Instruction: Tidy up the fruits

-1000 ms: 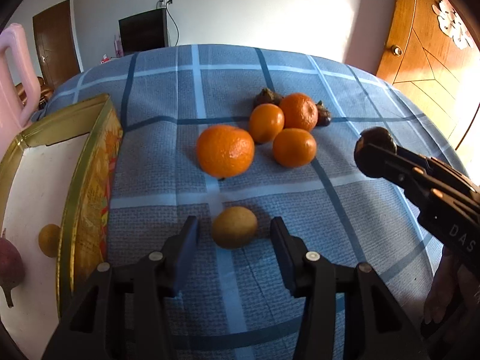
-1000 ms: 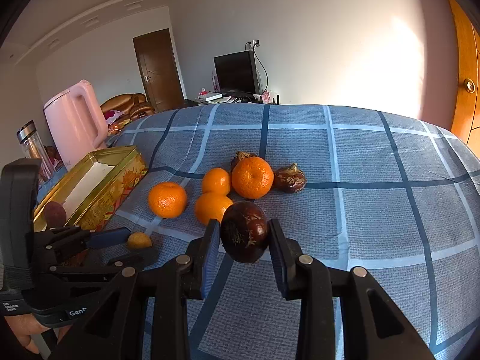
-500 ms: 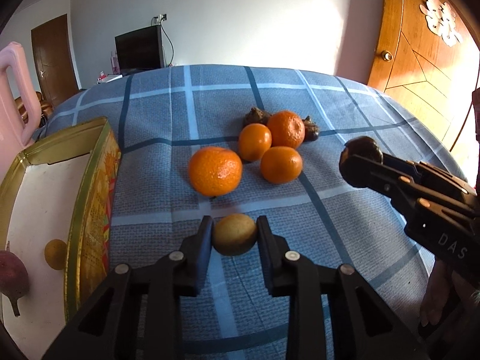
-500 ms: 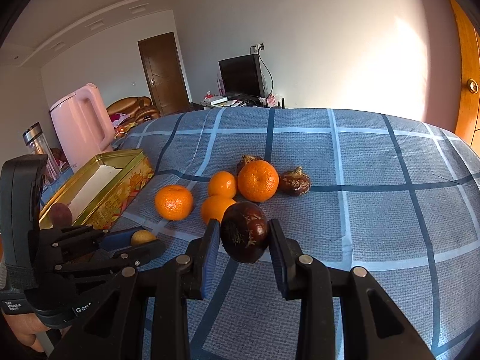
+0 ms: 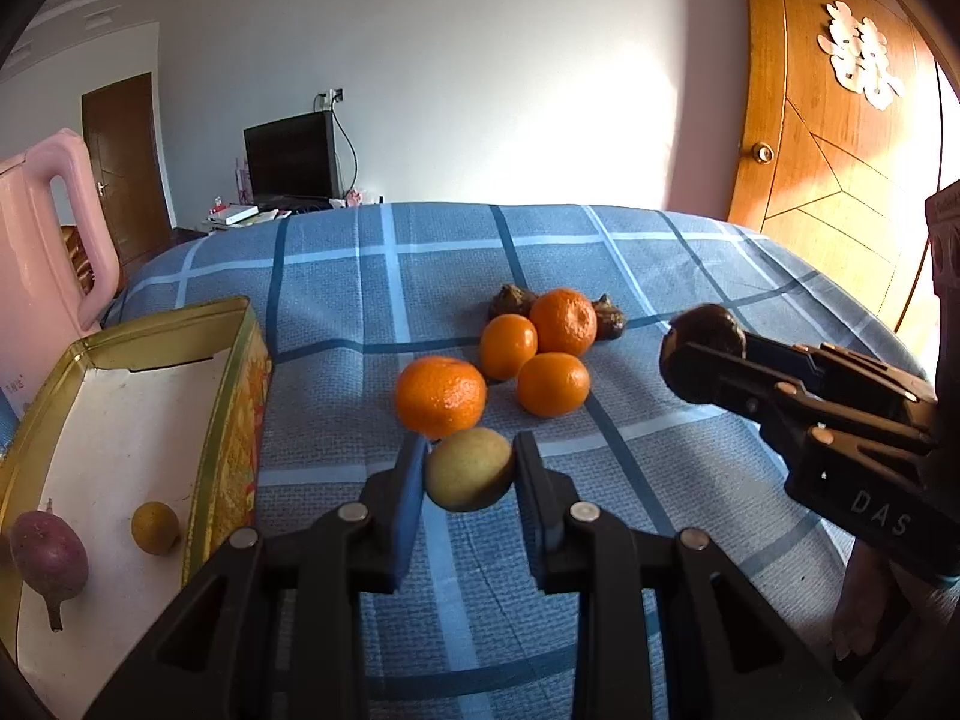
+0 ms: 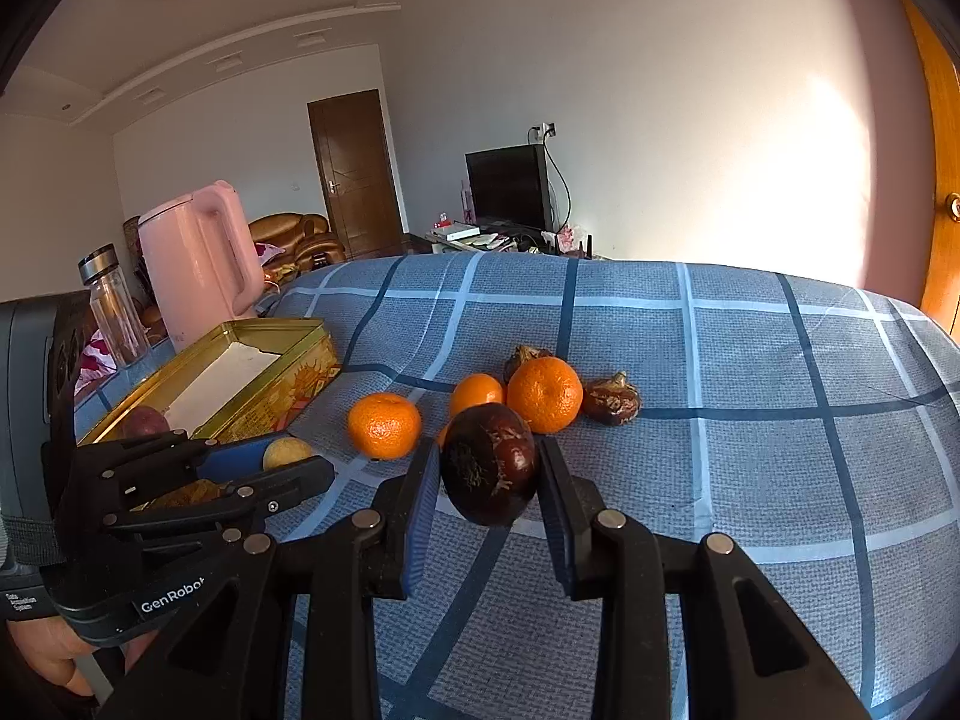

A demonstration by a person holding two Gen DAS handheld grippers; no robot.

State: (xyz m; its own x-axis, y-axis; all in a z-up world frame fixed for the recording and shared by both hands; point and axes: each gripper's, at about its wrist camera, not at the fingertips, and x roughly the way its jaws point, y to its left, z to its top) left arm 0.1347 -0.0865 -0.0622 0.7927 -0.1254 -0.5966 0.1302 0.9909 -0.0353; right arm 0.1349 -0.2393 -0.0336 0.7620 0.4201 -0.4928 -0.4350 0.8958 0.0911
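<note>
Room: white walls, a brown inner door [image 6: 354, 171], a dark television screen [image 6: 507, 186] on a low stand, and a carved orange wooden door [image 5: 834, 138] at the right edge.
Surface: blue checked cloth [image 5: 630, 252] with light and dark stripes, covering the whole work area.
Left gripper: the black two-finger left gripper [image 5: 470, 471] is closed on a small yellow-green round fruit [image 5: 470, 469], both blue pads pressing its sides; the fruit looks clear of the cloth, just in front of the nearest orange.
Right gripper: the black two-finger right gripper [image 6: 489, 465] is clamped on a dark brown glossy round fruit [image 6: 489, 462], one pad on each flank; in the left wrist view it comes in from the right.
Oranges: four round oranges [image 5: 441, 397] lie grouped mid-cloth, three touching one another and the largest just beside them on the tin's side.
Dark fruits on cloth: two dark brown wrinkled fruits [image 6: 612, 399] sit behind the orange cluster, one at each side of the rear orange.
Tin: an open gold rectangular metal tin [image 5: 237, 420] with a white lining stands to the left; inside lie a purple fruit with a stem [image 5: 49, 558] and a small yellow round fruit [image 5: 155, 527], apart from each other.
Behind the tin: a pink electric kettle [image 6: 201, 258] and a clear bottle with a metal cap [image 6: 114, 306].
Person: a hand [image 6: 51, 651] grips the left gripper's handle.
</note>
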